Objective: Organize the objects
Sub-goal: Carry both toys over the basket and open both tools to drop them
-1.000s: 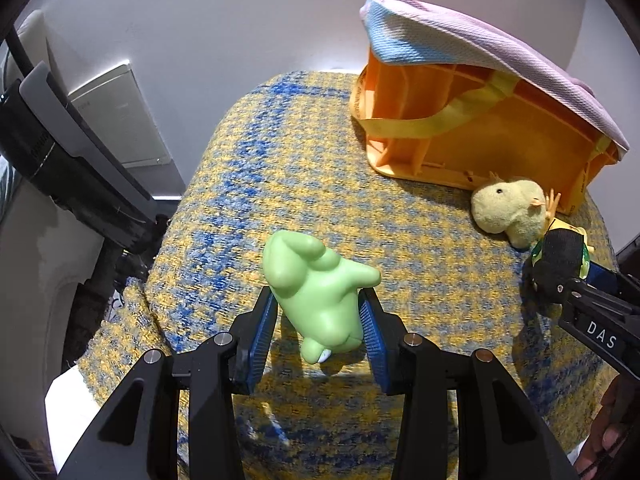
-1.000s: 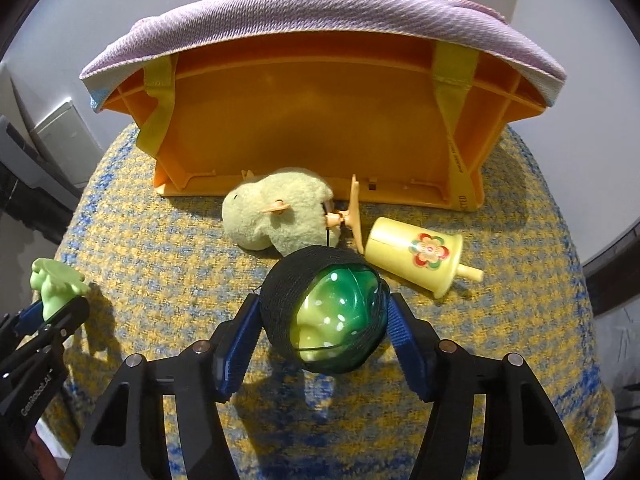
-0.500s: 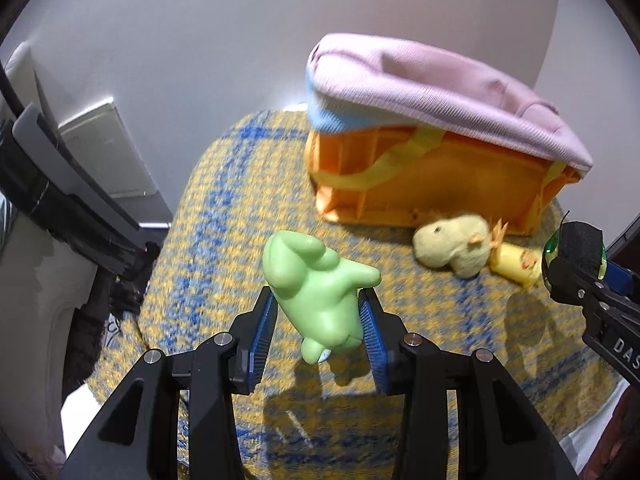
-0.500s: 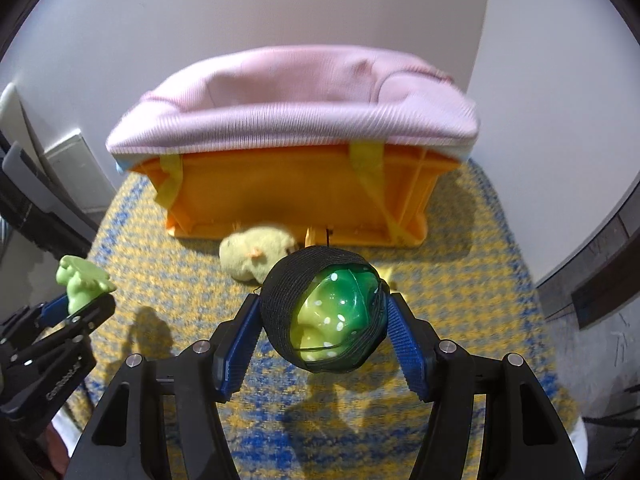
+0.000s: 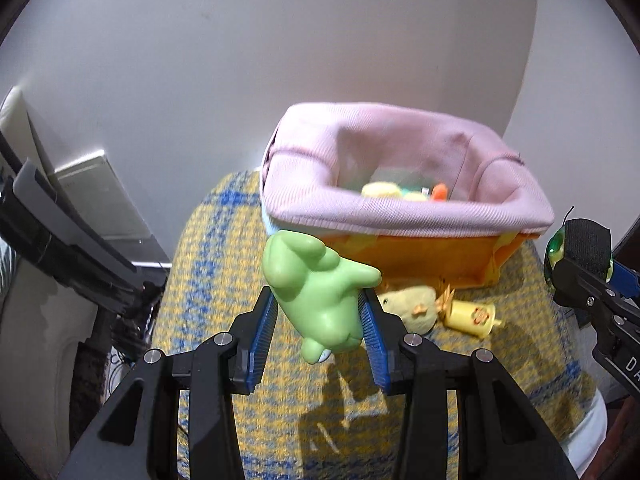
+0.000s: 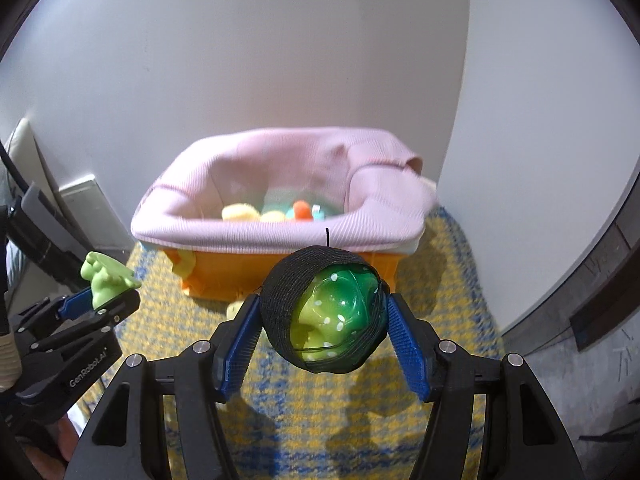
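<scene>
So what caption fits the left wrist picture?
Left gripper holds a green toy before the pink-lined basket.

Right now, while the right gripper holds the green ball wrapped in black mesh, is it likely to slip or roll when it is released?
The green ball looks glossy, so it may be slippery, though its black mesh band probably adds friction against the right gripper. Being round, it would likely roll on the woven cloth unless dropped inside the pink-lined basket.
</scene>
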`<state>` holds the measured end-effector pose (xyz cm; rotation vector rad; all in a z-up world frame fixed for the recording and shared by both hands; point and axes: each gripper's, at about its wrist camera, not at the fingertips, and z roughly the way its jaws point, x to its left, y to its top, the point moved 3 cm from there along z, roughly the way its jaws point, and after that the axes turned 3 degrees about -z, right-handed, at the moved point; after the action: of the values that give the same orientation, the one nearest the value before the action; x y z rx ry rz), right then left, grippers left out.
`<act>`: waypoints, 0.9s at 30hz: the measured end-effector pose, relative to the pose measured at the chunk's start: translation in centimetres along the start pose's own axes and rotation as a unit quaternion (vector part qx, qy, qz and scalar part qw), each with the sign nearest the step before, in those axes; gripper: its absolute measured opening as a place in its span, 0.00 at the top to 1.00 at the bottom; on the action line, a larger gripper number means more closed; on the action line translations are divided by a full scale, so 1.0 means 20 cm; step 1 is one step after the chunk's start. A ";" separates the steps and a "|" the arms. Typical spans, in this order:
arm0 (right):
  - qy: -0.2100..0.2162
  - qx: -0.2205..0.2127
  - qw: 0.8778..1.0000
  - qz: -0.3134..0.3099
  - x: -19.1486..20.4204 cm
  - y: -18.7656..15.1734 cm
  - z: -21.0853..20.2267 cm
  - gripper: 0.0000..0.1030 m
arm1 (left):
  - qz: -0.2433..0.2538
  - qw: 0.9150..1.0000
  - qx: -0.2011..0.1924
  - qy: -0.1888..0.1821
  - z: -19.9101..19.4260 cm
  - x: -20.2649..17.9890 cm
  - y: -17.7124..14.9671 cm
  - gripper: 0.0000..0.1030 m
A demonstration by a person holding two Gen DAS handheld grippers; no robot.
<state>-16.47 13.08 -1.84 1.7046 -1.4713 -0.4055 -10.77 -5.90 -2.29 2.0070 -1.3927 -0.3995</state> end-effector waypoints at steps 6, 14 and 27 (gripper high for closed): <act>0.004 -0.021 1.000 0.004 -0.04 0.11 -0.04 0.39 | 0.008 1.000 -0.011 -0.001 -0.04 -0.04 0.12 0.60; 0.012 -0.044 0.999 -0.004 -0.06 0.25 -0.09 0.39 | 0.023 0.999 -0.029 -0.003 -0.09 -0.11 0.26 0.60; 0.014 -0.062 0.998 -0.008 -0.09 0.48 -0.02 0.39 | 0.038 0.998 -0.049 -0.011 -0.08 -0.18 0.50 0.60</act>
<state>-22.96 15.21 5.21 1.6176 -1.3848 -0.4699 -18.38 -4.30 5.00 1.8704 -1.4300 -0.4487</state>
